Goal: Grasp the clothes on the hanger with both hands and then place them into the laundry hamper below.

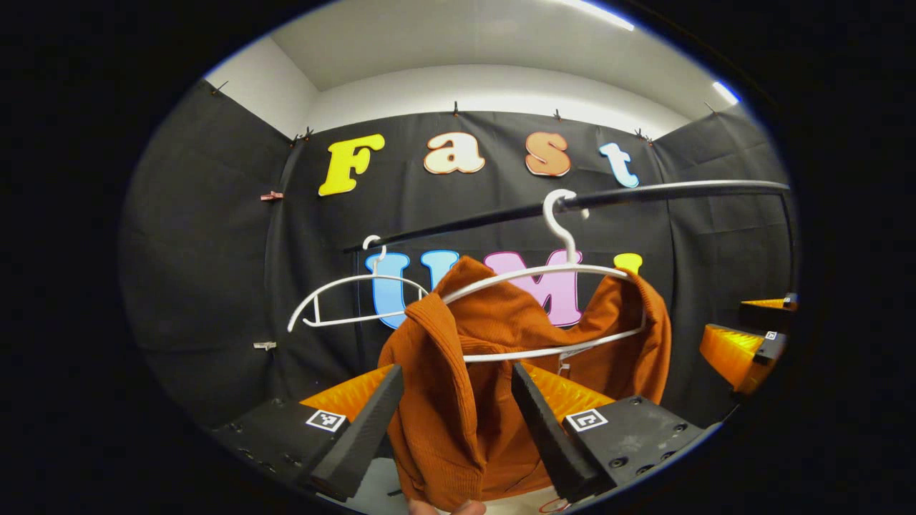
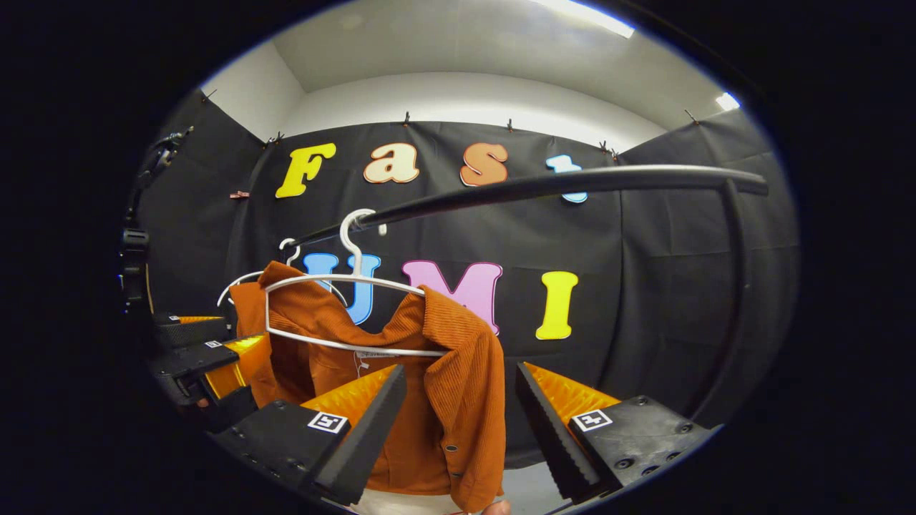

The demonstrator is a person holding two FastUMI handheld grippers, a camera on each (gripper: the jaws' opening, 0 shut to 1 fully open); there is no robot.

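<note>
Between the spread fingers of the left gripper, in the left gripper view, hangs a rust-orange ribbed knit garment with buttons. It is draped over a white wire hanger, whose hook sits on a dark horizontal rail above and ahead of the gripper. The left shoulder of the garment lies in the gap between the two fingers; whether either finger touches the cloth cannot be told, and the jaws stand wide apart, closed on nothing. Left of the garment and farther along the rail hangs a second white hanger, bare. At the far right edge of this view the other gripper shows, well apart from the cloth.

Ahead of the right gripper, in the right gripper view, the same orange garment hangs from its white hanger under the rail. Its right front panel, with a button near the hem, falls in the gap between this gripper's fingers, closer to the left one. These jaws are also wide apart and clamp nothing. Beyond the garment, at the left edge, the left gripper is visible beside the cloth's far side. The bare hanger peeks out behind the garment's far shoulder. A fingertip of the person shows at the bottom edge below the hem.
</note>
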